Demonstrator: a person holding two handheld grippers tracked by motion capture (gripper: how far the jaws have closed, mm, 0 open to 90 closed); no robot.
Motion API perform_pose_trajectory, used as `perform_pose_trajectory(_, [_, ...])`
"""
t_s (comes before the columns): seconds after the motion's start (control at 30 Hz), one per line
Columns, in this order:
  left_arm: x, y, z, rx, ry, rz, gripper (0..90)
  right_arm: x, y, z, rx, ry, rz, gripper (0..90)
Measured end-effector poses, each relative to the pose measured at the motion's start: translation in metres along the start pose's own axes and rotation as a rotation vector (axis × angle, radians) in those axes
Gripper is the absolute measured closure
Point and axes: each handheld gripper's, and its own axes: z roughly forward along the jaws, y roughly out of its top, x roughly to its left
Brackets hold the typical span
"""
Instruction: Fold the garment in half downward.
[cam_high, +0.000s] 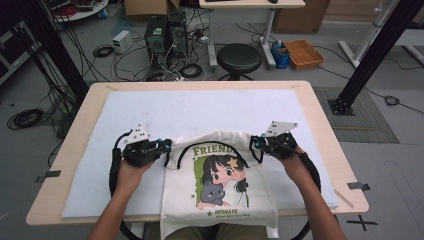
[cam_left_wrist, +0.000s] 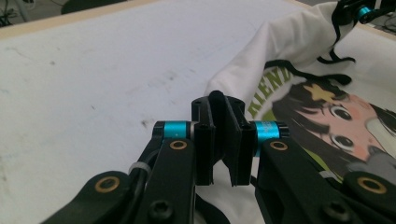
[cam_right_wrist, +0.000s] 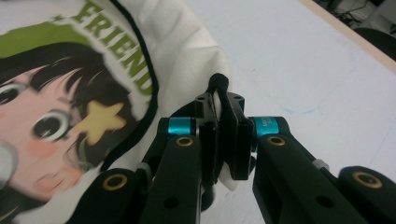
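A white tote bag (cam_high: 220, 190) with a cartoon girl, a grey cat and green "FRIEND" lettering lies at the table's near edge, its bottom hanging over it. My left gripper (cam_high: 165, 146) is shut on the bag's top left corner (cam_left_wrist: 219, 100), where black trim pokes up between the jaws. My right gripper (cam_high: 256, 143) is shut on the top right corner (cam_right_wrist: 218, 86) in the same way. The top hem is lifted and stretched between the two grippers. A black handle strap (cam_high: 210, 145) curves over the print. The bag's print (cam_right_wrist: 60, 107) lies left of the right jaws.
A white mat (cam_high: 200, 107) covers most of the wooden table (cam_high: 320, 110), bare beyond the bag. Past the far edge stand a black stool (cam_high: 240, 57), computer towers (cam_high: 165, 35) with cables, and an orange crate (cam_high: 303, 53). Black frame posts (cam_high: 370, 55) flank the table.
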Motion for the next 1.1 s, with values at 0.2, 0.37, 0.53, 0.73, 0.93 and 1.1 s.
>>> perform_pose_trajectory(0.2, [-0.014,-0.017,-0.019,0.023,-0.063,0.003,82.5,0.015,-0.02,-0.02,0.009,0.076,-0.068,85.2])
perform_pose_trajectory(0.37, [-0.029,-0.027,-0.034,0.096,-0.13,0.038,82.5,0.026,-0.04,-0.032,0.03,0.125,-0.1,85.2])
perform_pose_trajectory(0.53, [-0.042,-0.035,-0.045,0.138,-0.204,0.04,79.7,0.037,-0.056,-0.04,0.043,0.194,-0.105,84.7])
perform_pose_trajectory(0.73, [-0.032,-0.018,-0.038,0.158,-0.078,0.01,41.7,0.034,-0.051,-0.05,0.025,0.223,0.0,45.6])
perform_pose_trajectory(0.93, [-0.016,-0.012,0.007,0.303,0.017,-0.006,34.3,0.02,-0.032,-0.029,0.103,0.073,0.106,35.8])
perform_pose_trajectory(1.1, [-0.008,-0.024,0.026,0.349,-0.004,-0.07,36.1,0.012,-0.034,0.009,0.187,0.134,0.17,39.5])
